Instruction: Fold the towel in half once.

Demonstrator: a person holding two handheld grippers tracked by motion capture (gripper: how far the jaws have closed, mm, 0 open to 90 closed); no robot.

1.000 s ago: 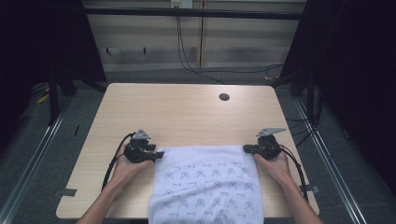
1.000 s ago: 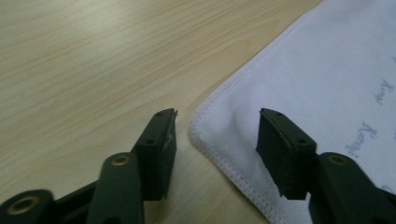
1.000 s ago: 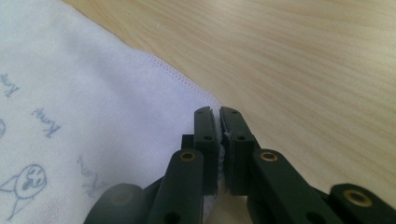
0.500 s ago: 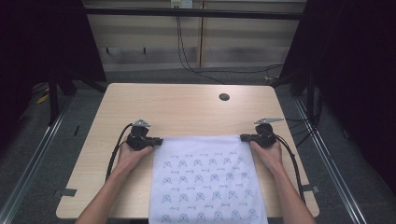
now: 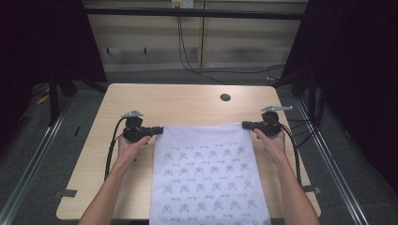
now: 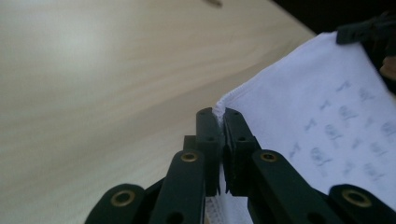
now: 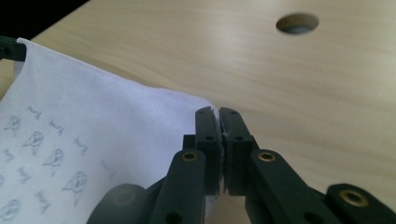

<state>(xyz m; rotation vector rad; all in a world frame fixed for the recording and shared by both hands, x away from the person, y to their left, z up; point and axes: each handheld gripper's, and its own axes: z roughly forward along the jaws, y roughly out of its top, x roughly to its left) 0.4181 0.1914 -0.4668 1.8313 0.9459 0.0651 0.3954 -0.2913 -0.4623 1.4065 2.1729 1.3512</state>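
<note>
On the pale wooden table (image 5: 187, 105), w/ its round dark cable hole (image 5: 225, 97) near the far edge, lies a white rectangular cloth printed w/ rows of small grey-blue figures (image 5: 209, 173). It is spread flat across the near middle of the tabletop; its far edge runs straight from one gripper to the other, approx. parallel to the table's far edge, and its near end passes over the table's near edge at the bottom of the high view. L gripper (image 5: 152, 131), black w/ a grey three-cornered plate on top, sits at the cloth's far-left corner, jaws pointing inward toward the cloth; the person's left hand (image 5: 130, 146) grips it from behind. In the left gripper view the two black jaws are clenched on that corner (image 6: 219, 109), a sliver of white hem sticking up between the tips and more fabric showing below them. R gripper (image 5: 247, 125), same build, sits at the far-right corner, jaws also pointing inward, held by the right hand (image 5: 272, 143). In the right gripper view its jaws are likewise pressed together on the cloth's corner (image 7: 208, 103), fabric edge visible between the pads, w/ the cable hole (image 7: 297, 23) beyond on bare wood. Both cables trail back along the forearms. Cloth looks taut btw. the two grippers, no folds visible along the far edge.
</note>
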